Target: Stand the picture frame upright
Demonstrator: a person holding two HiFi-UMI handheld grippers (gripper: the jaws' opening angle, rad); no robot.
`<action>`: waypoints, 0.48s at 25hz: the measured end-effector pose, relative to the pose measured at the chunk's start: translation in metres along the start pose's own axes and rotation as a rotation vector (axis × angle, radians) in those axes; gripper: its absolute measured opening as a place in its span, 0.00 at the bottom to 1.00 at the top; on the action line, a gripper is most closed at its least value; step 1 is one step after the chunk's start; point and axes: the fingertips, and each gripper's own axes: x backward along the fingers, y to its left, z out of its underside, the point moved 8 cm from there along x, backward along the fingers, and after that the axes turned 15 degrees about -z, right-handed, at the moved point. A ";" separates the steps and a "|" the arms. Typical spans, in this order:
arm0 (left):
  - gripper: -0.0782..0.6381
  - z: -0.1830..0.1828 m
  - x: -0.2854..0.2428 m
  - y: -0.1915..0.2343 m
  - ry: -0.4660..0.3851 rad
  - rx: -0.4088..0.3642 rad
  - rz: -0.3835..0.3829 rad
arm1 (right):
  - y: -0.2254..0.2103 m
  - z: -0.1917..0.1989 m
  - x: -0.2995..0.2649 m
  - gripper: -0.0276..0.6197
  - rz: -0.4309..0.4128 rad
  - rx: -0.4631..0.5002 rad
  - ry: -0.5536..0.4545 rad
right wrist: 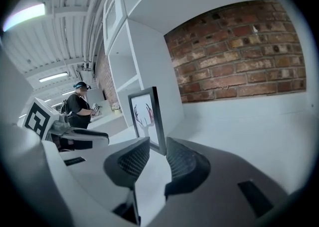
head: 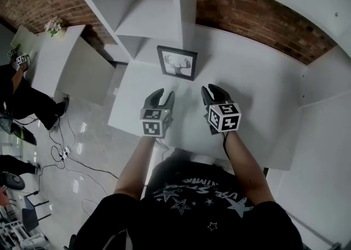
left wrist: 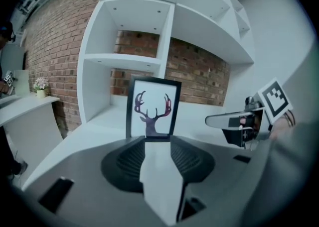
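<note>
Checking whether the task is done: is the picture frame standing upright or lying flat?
Upright. The picture frame stands on its bottom edge on the white table, with its deer print facing forward in both gripper views.

Left hand-held gripper (head: 163, 97) at centre frame, jaws wide apart, nothing between, right hand-held gripper (head: 209, 92) just beside it, jaws parted less, empty, left forearm (head: 137, 164) and right forearm (head: 245, 162) bare, extended from lower centre.

Head view looks down; gripper views face frame (left wrist: 152, 109), apparently nearby.
</note>
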 end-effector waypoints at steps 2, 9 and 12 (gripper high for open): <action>0.33 0.000 0.008 -0.011 -0.015 0.000 -0.005 | 0.000 -0.001 0.011 0.19 -0.022 0.014 -0.002; 0.24 0.004 0.041 -0.056 -0.065 -0.001 -0.033 | -0.006 0.002 0.056 0.17 -0.091 0.051 -0.013; 0.19 0.006 0.056 -0.073 -0.077 -0.011 -0.056 | -0.007 0.006 0.074 0.13 -0.120 0.062 -0.008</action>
